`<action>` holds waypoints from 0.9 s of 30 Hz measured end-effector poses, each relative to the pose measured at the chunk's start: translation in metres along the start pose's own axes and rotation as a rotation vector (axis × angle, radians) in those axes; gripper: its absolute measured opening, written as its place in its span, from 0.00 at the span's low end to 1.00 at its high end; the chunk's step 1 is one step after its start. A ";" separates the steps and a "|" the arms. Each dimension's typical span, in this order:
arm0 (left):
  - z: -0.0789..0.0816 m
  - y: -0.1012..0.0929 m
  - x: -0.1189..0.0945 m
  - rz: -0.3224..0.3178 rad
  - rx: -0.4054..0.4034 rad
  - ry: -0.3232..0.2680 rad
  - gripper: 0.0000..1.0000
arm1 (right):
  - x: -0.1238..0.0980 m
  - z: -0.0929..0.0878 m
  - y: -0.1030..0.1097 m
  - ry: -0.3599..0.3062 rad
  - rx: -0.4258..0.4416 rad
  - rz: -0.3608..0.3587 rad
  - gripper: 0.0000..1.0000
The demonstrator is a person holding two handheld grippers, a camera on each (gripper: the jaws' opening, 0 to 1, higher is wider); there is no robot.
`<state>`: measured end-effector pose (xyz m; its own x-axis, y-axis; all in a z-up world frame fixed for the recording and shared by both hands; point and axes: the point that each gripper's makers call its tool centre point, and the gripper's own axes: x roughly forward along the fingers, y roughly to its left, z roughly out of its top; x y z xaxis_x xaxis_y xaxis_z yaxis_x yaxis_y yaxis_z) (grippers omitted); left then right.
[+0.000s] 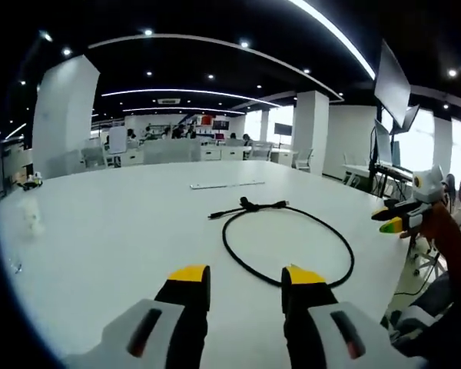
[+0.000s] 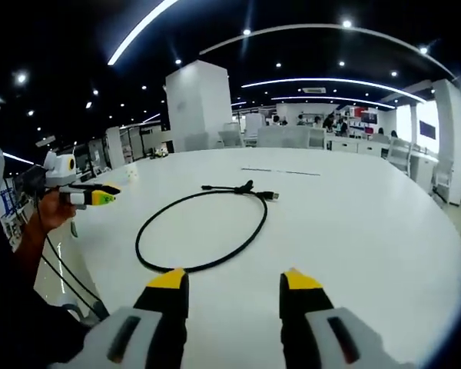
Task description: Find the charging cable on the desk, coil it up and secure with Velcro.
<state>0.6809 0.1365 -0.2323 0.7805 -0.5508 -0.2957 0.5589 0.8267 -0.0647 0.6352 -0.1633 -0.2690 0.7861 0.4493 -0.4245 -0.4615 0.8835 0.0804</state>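
both yellow-tipped grippers, left (image 1: 245, 278) and right (image 2: 235, 282), hover with jaws spread wide and nothing between them. on the big white table (image 1: 123, 223) the thin black charging cable (image 1: 290, 247) lies in one loose loop, its two ends crossing at a small strap on the far side, just beyond the fingertips.
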 end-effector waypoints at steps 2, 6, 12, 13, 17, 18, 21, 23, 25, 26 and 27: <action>-0.002 -0.001 -0.005 -0.007 -0.022 0.005 0.38 | -0.002 -0.003 -0.001 0.006 0.003 -0.007 0.48; -0.006 0.002 -0.014 0.005 -0.024 0.006 0.38 | -0.008 -0.006 -0.003 -0.004 0.015 -0.016 0.48; -0.004 0.006 -0.030 0.044 -0.015 -0.009 0.38 | -0.013 -0.007 -0.007 -0.007 0.026 -0.039 0.48; -0.004 0.007 -0.031 0.051 -0.014 -0.011 0.38 | -0.014 -0.007 -0.007 -0.008 0.025 -0.039 0.48; -0.004 0.008 -0.034 0.054 -0.017 -0.009 0.38 | -0.013 -0.007 -0.007 -0.004 0.015 -0.044 0.48; -0.004 0.008 -0.034 0.054 -0.016 -0.008 0.39 | -0.012 -0.007 -0.006 0.001 0.008 -0.046 0.48; -0.002 0.008 -0.034 0.055 -0.012 -0.011 0.39 | -0.012 -0.008 -0.005 0.002 0.012 -0.039 0.48; -0.001 0.006 -0.032 0.048 -0.013 -0.011 0.39 | -0.012 -0.008 -0.006 -0.001 0.020 -0.039 0.48; -0.002 0.005 -0.030 0.043 -0.009 -0.008 0.39 | -0.013 -0.007 -0.007 -0.003 0.021 -0.044 0.47; -0.003 0.005 -0.028 0.042 -0.010 -0.005 0.39 | -0.014 -0.006 -0.007 -0.006 0.021 -0.045 0.47; -0.004 0.006 -0.027 0.041 -0.010 -0.002 0.39 | -0.014 -0.005 -0.006 -0.009 0.022 -0.044 0.47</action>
<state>0.6621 0.1567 -0.2283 0.8032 -0.5166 -0.2966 0.5235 0.8498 -0.0623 0.6246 -0.1759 -0.2682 0.8090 0.4113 -0.4200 -0.4177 0.9049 0.0815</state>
